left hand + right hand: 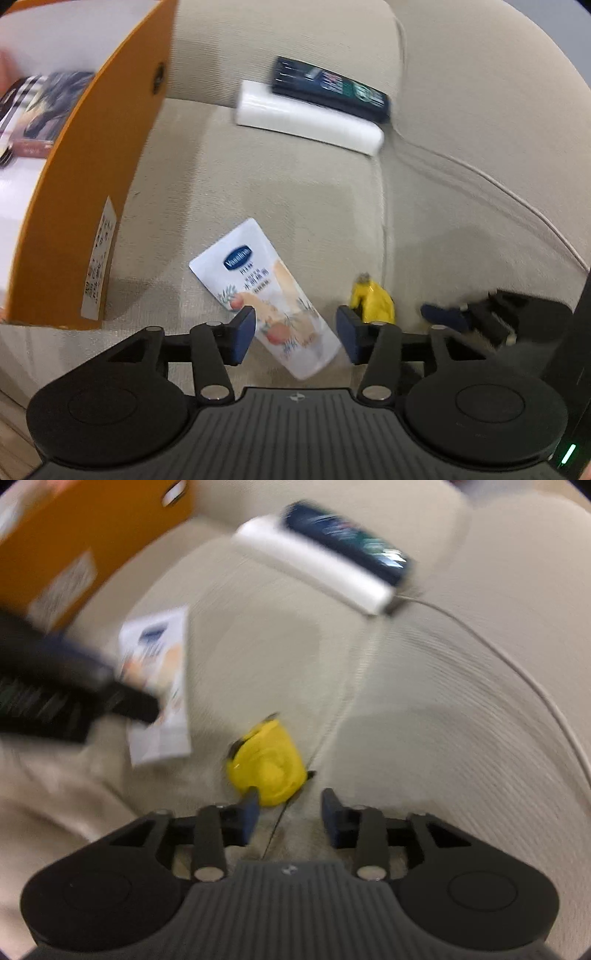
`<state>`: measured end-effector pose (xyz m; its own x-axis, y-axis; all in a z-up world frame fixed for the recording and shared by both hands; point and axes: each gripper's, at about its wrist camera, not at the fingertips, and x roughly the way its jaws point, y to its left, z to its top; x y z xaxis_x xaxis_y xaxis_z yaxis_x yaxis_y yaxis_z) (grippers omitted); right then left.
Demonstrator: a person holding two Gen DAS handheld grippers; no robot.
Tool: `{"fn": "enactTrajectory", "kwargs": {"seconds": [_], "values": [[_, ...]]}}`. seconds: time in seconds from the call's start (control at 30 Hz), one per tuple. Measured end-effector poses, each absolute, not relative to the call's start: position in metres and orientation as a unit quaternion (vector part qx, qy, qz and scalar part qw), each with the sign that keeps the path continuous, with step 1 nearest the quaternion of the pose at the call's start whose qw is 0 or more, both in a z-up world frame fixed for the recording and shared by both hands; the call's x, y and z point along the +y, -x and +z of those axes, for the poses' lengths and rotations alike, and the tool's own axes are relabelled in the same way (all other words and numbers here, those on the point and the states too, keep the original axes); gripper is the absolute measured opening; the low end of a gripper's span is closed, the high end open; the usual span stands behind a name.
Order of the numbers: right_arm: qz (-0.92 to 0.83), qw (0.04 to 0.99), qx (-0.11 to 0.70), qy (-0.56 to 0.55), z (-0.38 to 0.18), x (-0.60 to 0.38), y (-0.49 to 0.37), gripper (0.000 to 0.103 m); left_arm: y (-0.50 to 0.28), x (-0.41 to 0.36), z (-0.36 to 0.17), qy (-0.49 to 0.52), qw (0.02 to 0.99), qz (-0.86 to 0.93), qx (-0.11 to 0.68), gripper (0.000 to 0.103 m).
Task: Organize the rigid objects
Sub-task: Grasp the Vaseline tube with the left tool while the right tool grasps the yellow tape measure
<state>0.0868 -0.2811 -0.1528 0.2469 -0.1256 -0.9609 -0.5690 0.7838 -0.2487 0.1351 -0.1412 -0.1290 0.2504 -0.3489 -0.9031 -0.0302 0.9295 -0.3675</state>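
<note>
A white Vaseline tube lies flat on the beige sofa seat; its lower end sits between the fingers of my open left gripper, which does not grip it. It also shows blurred in the right wrist view. A small yellow object lies by the cushion seam, just ahead of my open, empty right gripper; it shows in the left wrist view too. A white box and a dark blue box rest against the sofa back.
An orange cardboard box with a paper label stands at the left, with printed items inside. A white cable runs across the right cushion. The left gripper's body crosses the left of the right wrist view.
</note>
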Motion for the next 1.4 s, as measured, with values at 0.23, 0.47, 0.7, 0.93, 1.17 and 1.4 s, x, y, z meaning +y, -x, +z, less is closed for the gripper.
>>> {"fn": "enactTrajectory", "kwargs": {"seconds": [0.23, 0.47, 0.7, 0.93, 1.17, 1.4], "values": [[0.178, 0.72, 0.588, 0.322, -0.166, -0.28, -0.086, 0.054, -0.148, -0.15, -0.154, 0.143, 0.77, -0.079, 0.617, 0.064], [0.189, 0.717, 0.594, 0.312, -0.176, -0.277, -0.096, 0.053, -0.15, -0.163, -0.156, 0.106, 0.781, -0.094, 0.608, 0.052], [0.193, 0.723, 0.594, 0.294, -0.177, -0.281, -0.099, 0.051, -0.147, -0.158, -0.147, 0.102, 0.785, -0.101, 0.602, 0.05], [0.189, 0.739, 0.586, 0.274, -0.167, -0.283, -0.096, 0.035, -0.135, -0.151, -0.123, 0.1, 0.799, -0.122, 0.581, 0.049], [0.181, 0.768, 0.584, 0.19, -0.139, -0.29, -0.101, 0.025, -0.126, -0.148, -0.098, 0.064, 0.829, -0.133, 0.539, 0.049], [0.227, 0.78, 0.577, 0.085, -0.113, -0.294, -0.102, 0.02, -0.116, -0.134, -0.086, 0.071, 0.835, -0.143, 0.526, 0.046]]}}
